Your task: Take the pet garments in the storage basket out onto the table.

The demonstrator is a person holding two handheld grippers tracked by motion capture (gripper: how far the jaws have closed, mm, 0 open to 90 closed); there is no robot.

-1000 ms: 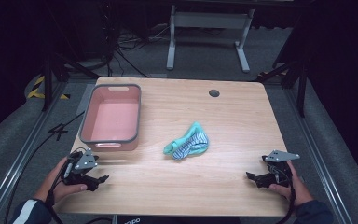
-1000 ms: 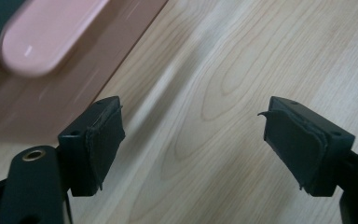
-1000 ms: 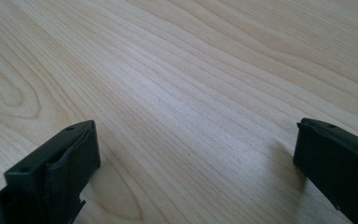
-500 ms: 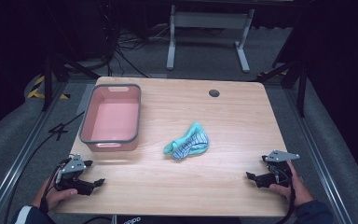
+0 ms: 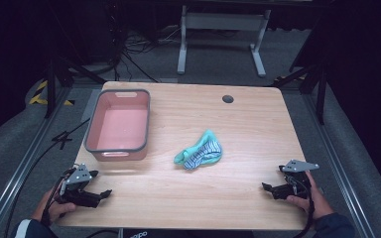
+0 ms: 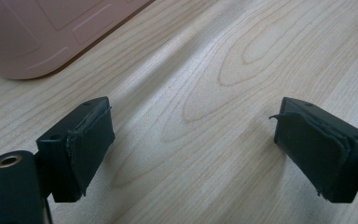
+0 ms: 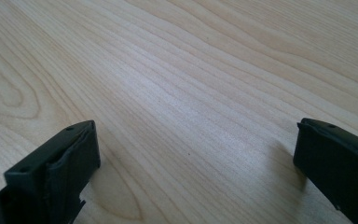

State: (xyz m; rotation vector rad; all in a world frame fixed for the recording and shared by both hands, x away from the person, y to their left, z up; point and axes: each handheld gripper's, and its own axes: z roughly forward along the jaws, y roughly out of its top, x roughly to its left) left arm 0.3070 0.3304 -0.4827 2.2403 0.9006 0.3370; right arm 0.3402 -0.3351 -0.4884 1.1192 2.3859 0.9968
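Resting near the desk's point(image 5: 258, 119) near corners, the left gripper point(image 5: 104, 194) and right gripper point(image 5: 268, 187) had jaws spread, holding nothing. A crumpled teal-and-striped cloth point(image 5: 199, 153) lay mid-desk, just right of an empty pink plastic bin with grey rim point(image 5: 120, 124). No handling appeared done; any placing into the bin seemingly remained.

**Lab or test bay, dimly lit**

Wooden table point(image 5: 258, 124) with cable hole point(image 5: 227, 99), set on grey carpet point(image 5: 10, 144). Loose cables point(image 5: 129, 44) across floor. Hazard tape point(image 5: 39, 94) at left. Metal stand point(image 5: 218, 29) behind. Dark surroundings.
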